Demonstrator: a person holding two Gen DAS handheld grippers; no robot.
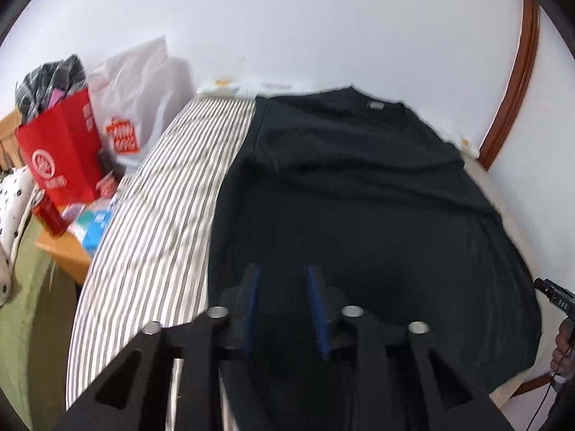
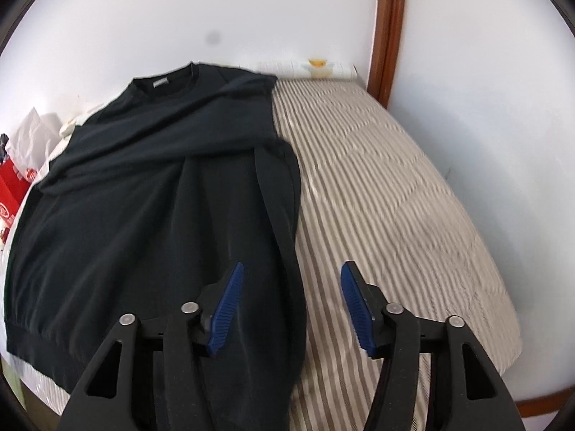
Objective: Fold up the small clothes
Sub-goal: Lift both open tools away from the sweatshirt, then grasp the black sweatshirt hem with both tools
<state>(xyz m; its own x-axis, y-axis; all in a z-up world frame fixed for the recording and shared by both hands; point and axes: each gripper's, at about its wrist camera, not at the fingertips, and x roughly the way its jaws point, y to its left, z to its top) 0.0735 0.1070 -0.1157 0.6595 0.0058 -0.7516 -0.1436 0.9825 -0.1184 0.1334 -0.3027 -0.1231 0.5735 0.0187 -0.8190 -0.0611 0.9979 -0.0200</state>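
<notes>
A dark navy sweater [image 1: 359,186] lies flat on a striped mattress [image 1: 154,222], collar toward the far wall. In the right wrist view the sweater [image 2: 143,197] has its right sleeve folded over the body. My left gripper [image 1: 284,276] hangs above the sweater's lower left part, jaws open with a moderate gap, nothing between them. My right gripper [image 2: 291,273] is wide open and empty above the sweater's right edge, its left finger over the fabric and its right finger over bare mattress [image 2: 395,197].
A red paper bag [image 1: 64,158] and a white plastic bag [image 1: 133,100] stand on a wooden side table [image 1: 68,255] left of the bed. A white wall runs behind. A wooden door frame [image 2: 390,28] stands at the right. The other hand-held gripper [image 1: 553,298] shows at the right edge.
</notes>
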